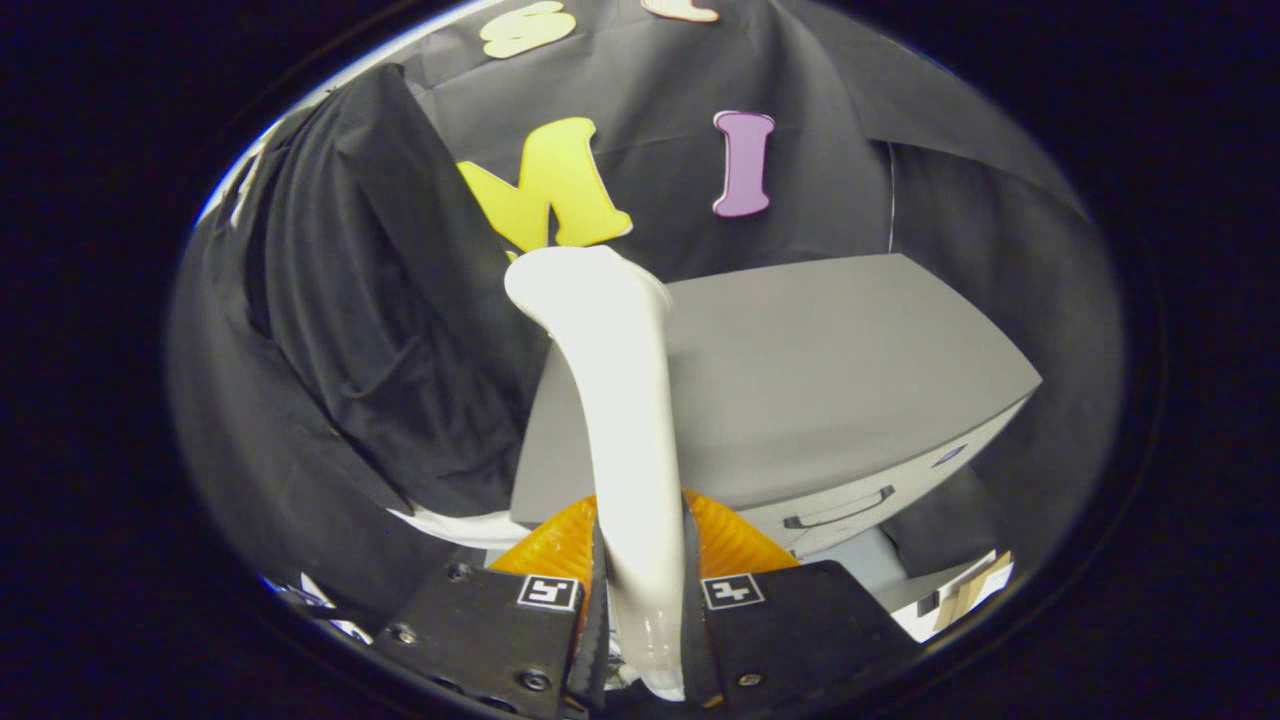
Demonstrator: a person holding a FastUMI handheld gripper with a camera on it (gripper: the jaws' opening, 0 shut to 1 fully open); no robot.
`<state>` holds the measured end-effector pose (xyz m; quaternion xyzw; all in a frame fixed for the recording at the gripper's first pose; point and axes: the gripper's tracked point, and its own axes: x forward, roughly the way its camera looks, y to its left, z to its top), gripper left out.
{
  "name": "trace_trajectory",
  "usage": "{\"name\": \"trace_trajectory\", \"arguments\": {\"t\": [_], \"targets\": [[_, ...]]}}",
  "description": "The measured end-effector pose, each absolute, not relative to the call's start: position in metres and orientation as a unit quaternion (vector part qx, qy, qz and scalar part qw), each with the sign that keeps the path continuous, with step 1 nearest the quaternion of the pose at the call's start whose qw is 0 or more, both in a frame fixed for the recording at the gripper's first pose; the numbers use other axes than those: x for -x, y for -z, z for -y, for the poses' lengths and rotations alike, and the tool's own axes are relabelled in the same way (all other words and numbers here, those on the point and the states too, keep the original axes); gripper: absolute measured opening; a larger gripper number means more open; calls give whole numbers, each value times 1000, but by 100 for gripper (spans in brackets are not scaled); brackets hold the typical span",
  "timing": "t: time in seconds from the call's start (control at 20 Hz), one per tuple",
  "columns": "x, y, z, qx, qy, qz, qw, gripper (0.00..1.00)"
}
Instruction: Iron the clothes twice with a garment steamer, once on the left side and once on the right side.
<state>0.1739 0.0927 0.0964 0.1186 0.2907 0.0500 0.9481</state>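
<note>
Gripper view, grip: your gripper (645,600) has both fingers pressed on the handle of the white garment steamer (625,420), 1 on each flank, so the claw is narrow and holding it.
Gripper view, steamer: its neck rises ahead of your fingers and curves to a head just beside the dark garment.
Gripper view, clothes: the dark garment (370,330) hangs beyond and to the left of the fingers, against the booth's black cloth; whether the head touches it, you cannot tell.
Gripper view, surroundings: a grey cabinet (820,390) with a drawer handle stands to the right of the steamer, an orange base (730,540) showing just behind your fingers.
Progress: the steamer is in hand and raised near the garment. You cannot read from here whether either of the 2 passes is done; judge both left and right sides as outstanding.
</note>
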Motion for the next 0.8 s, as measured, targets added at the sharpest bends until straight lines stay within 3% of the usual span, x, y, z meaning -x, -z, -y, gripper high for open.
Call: {"name": "trace_trajectory", "arguments": {"t": [0.8], "targets": [[-152, -163, -184, -102, -53, -175, 978, 32]]}}
